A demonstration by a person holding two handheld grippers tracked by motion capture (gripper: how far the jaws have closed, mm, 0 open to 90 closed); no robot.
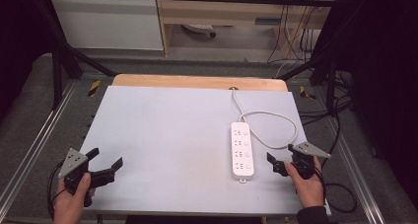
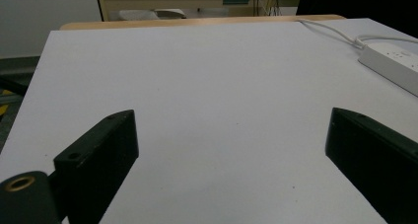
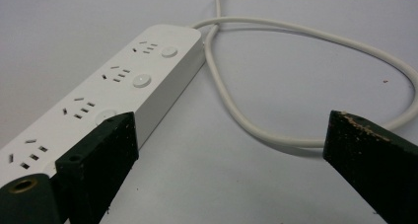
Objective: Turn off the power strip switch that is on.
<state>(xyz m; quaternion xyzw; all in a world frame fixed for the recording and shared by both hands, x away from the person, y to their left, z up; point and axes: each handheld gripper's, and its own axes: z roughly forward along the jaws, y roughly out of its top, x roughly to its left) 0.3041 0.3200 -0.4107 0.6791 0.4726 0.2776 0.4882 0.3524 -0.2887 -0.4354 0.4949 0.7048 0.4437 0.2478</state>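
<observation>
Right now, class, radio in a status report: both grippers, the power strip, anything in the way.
Left gripper open, empty, near-left of table. Right gripper open, empty, beside power strip. Strip flat, untouched, cord looped behind. Nothing in the way.

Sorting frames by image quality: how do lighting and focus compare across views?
High view: even, soft light on the table, dark edges. Left gripper view: near jaws blurred, power strip slightly overexposed. Right gripper view: power strip sharp, jaws soft.

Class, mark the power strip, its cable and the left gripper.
Power strip (image 1: 243, 150): high view, middle of its top face.
Cable (image 1: 291, 121): high view, right side of its loop.
Left gripper (image 1: 106, 158): high view, midway between its fingertips.
</observation>
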